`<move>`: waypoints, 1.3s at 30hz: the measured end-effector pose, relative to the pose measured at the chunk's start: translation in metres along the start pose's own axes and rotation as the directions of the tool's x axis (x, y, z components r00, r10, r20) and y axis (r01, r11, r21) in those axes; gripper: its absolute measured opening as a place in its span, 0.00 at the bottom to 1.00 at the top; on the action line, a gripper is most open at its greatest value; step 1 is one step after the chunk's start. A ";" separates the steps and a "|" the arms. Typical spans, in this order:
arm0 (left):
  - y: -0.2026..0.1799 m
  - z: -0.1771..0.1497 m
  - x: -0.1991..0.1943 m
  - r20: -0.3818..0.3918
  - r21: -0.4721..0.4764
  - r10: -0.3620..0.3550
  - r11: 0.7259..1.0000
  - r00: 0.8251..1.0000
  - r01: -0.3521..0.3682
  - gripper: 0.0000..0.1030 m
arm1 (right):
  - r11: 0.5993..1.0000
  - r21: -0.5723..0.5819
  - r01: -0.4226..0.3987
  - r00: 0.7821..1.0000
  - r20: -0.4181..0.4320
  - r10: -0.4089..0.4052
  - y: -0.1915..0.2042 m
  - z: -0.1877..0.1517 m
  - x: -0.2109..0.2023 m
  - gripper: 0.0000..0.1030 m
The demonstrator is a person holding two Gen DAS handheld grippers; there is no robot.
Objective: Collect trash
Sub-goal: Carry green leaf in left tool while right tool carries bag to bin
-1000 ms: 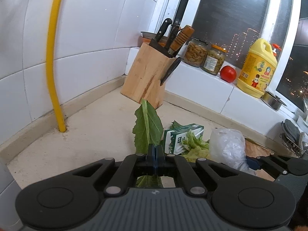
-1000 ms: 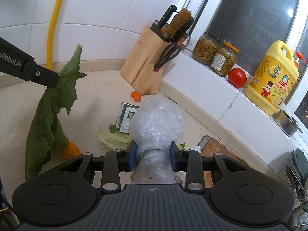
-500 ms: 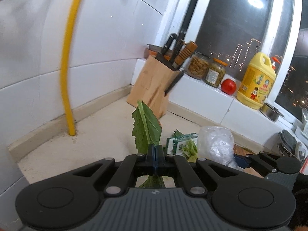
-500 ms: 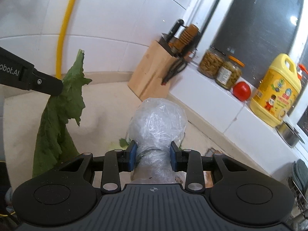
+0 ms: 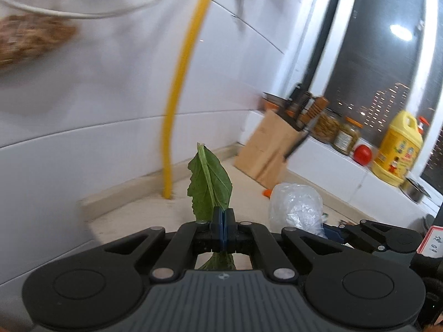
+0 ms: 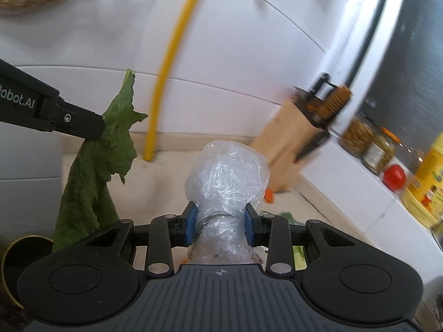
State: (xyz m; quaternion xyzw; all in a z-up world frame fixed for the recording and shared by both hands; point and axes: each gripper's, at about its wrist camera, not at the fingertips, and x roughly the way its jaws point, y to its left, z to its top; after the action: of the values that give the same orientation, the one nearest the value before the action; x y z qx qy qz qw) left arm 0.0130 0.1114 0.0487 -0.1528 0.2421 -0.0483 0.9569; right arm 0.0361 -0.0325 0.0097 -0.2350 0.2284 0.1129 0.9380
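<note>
My left gripper (image 5: 222, 212) is shut on a long green leaf (image 5: 209, 183), which stands up above its blue pads and hangs down below them. In the right wrist view the same leaf (image 6: 102, 163) dangles from the left gripper's finger (image 6: 74, 123) at the left. My right gripper (image 6: 221, 218) is shut on a crumpled clear plastic bag (image 6: 227, 177), pinched at its neck and bulging above the pads. The bag (image 5: 296, 207) also shows to the right in the left wrist view. Both are held above the beige counter (image 5: 144, 215).
A yellow pipe (image 5: 180, 105) runs up the white tiled wall. A wooden knife block (image 5: 265, 152), jars (image 5: 343, 135), a tomato (image 5: 362, 154) and a yellow bottle (image 5: 398, 149) line the window ledge. An orange scrap (image 6: 268, 196) lies on the counter. A dark gold-rimmed round container (image 6: 19, 260) sits at lower left.
Both grippers have swung left and a little up with the leaf and the bag still held. The carton and green scraps on the counter have dropped out of view.
</note>
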 end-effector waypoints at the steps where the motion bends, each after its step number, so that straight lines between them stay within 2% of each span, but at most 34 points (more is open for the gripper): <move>1: 0.004 -0.001 -0.005 0.006 -0.008 0.014 1.000 1.000 -0.014 0.00 | 1.000 -0.009 -0.016 1.000 0.008 0.016 0.006 0.002 -0.001 0.40; 8: 0.037 -0.010 -0.040 0.038 -0.070 0.123 0.990 0.992 -0.120 0.00 | 0.989 -0.071 -0.127 0.991 0.044 0.130 0.045 0.016 -0.008 0.40; 17: 0.069 -0.025 -0.080 0.063 -0.135 0.235 0.965 0.970 -0.225 0.00 | 0.959 -0.150 -0.242 0.965 0.070 0.254 0.091 0.027 -0.017 0.40; 26: 0.089 -0.035 -0.098 0.059 -0.170 0.279 0.949 0.958 -0.266 0.00 | 0.935 -0.187 -0.300 0.946 0.065 0.317 0.119 0.031 -0.021 0.40; 39: 0.123 -0.047 -0.100 0.030 -0.224 0.328 0.923 0.944 -0.314 0.00 | 0.908 -0.228 -0.352 0.930 0.023 0.366 0.152 0.036 -0.012 0.40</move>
State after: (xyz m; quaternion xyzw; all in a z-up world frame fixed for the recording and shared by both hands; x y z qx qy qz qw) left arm -0.0945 0.2324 0.0154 -0.2157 0.2357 0.1407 0.9371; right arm -0.0092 0.1154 -0.0159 -0.2873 0.2232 0.3156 0.8764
